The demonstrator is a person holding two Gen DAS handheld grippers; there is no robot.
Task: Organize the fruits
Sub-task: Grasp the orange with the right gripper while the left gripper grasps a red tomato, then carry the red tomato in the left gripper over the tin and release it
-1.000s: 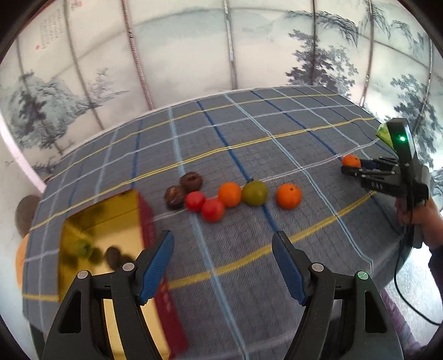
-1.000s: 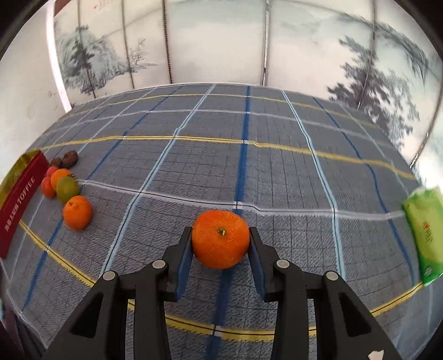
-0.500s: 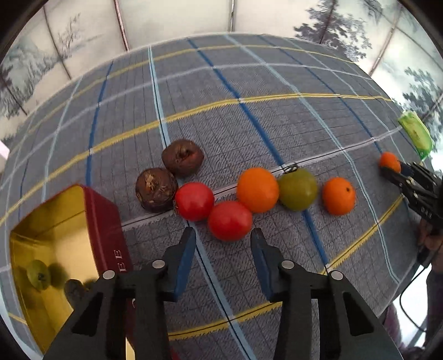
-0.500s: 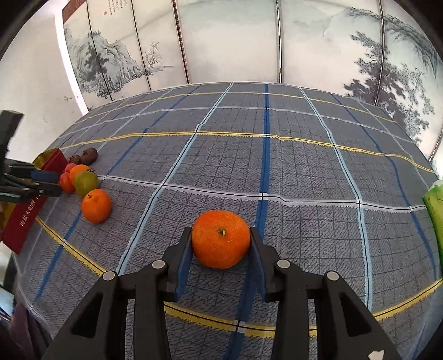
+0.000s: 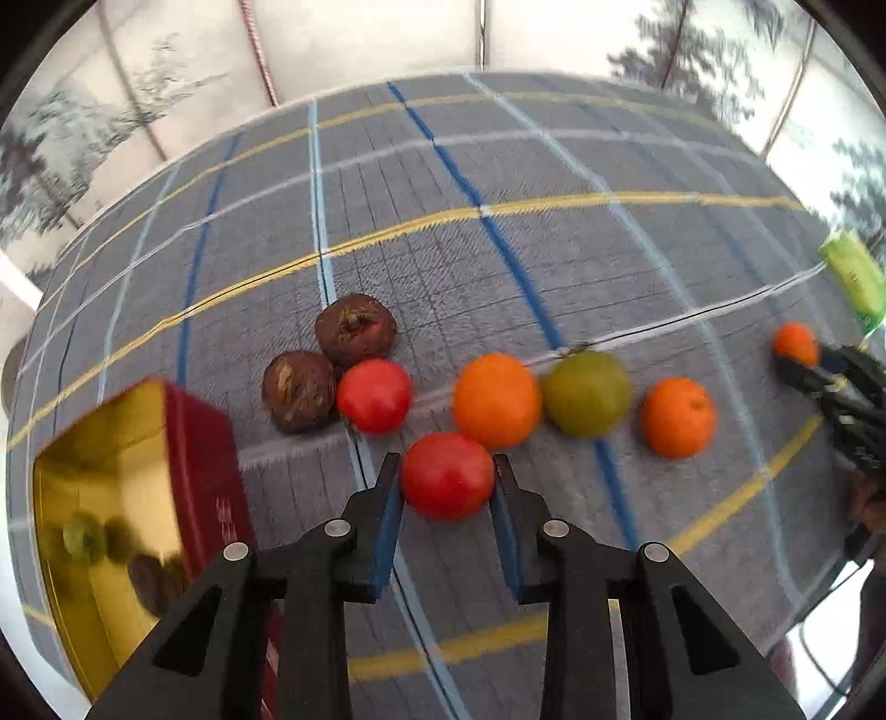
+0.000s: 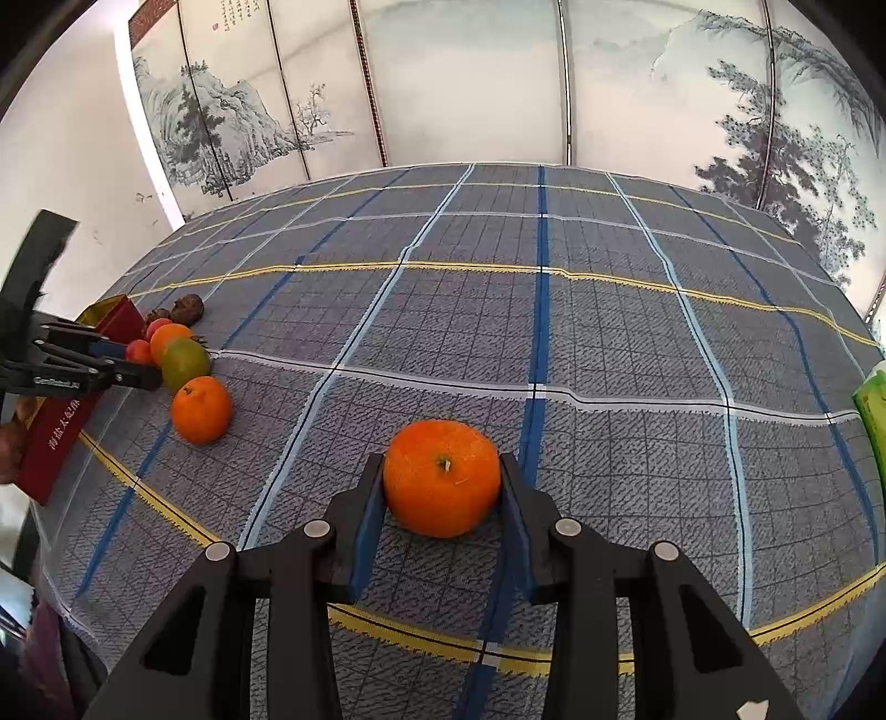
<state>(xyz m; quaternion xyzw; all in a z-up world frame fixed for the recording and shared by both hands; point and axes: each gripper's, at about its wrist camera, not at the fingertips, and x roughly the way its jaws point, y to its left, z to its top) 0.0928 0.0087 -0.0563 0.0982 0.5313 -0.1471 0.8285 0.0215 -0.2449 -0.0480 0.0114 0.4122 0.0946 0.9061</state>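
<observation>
Presently: left gripper [image 5: 447, 487] clamped on a red tomato [image 5: 446, 475], at the near edge of the fruit row on the plaid cloth [image 5: 443, 266], beside the red tin [image 5: 138, 498]. Right gripper [image 6: 441, 487] clenched around an orange [image 6: 441, 477], well apart from the row.

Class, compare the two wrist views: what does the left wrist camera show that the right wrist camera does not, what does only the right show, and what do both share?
Only the left wrist view: the tin's gold inside and the left gripper shut on a red tomato. Only the right wrist view: the right gripper shut on an orange, seen close, and the calligraphy on the screen. Both: the checked cloth, the fruit row with the green fruit, and the green packet.
</observation>
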